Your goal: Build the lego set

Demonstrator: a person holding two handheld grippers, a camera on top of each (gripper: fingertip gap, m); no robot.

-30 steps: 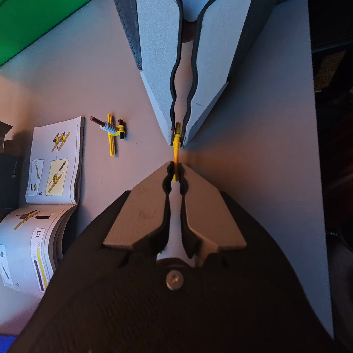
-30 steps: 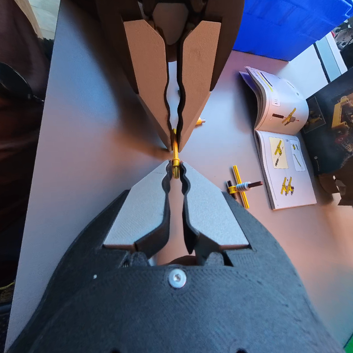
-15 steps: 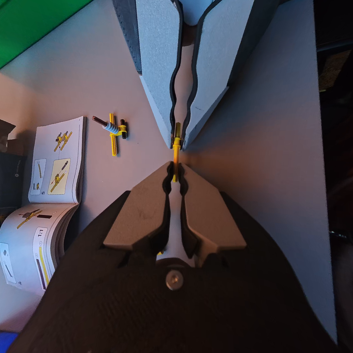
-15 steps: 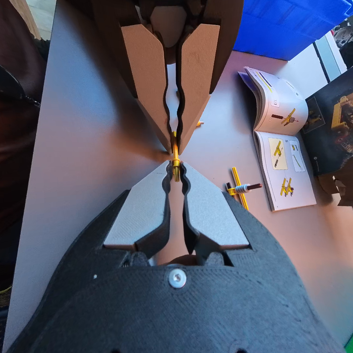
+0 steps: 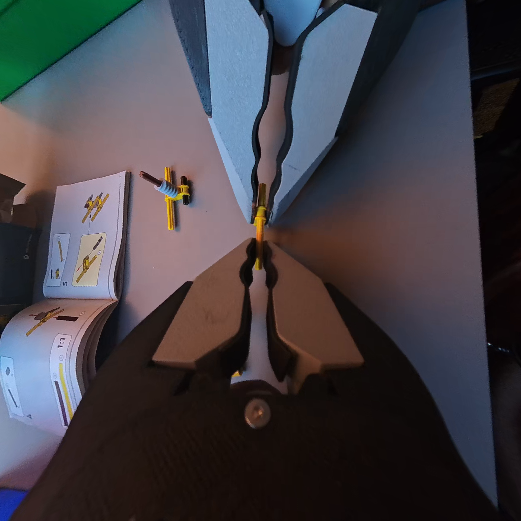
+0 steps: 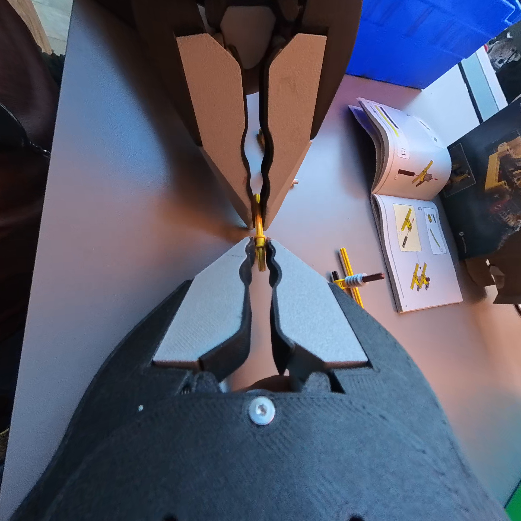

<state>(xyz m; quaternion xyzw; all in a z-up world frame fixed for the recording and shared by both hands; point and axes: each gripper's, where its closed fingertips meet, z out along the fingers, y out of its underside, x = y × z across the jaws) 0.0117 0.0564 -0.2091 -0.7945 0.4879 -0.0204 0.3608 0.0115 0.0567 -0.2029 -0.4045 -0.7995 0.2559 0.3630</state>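
Blue bin (image 6: 423, 36) in right view only (green surface (image 5: 42, 36) left).

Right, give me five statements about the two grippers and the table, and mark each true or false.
1. Both grippers pinch the same thin yellow rod. True: the left gripper and the right gripper meet tip to tip on it.
2. The instruction booklet is shut. False: it lies open on the table.
3. A small built piece lies on the table beside the booklet. True.
4. That built piece is held by the left gripper. False: it lies free, untouched.
5. The blue bin stands on the booklet. False: it stands behind it, apart.
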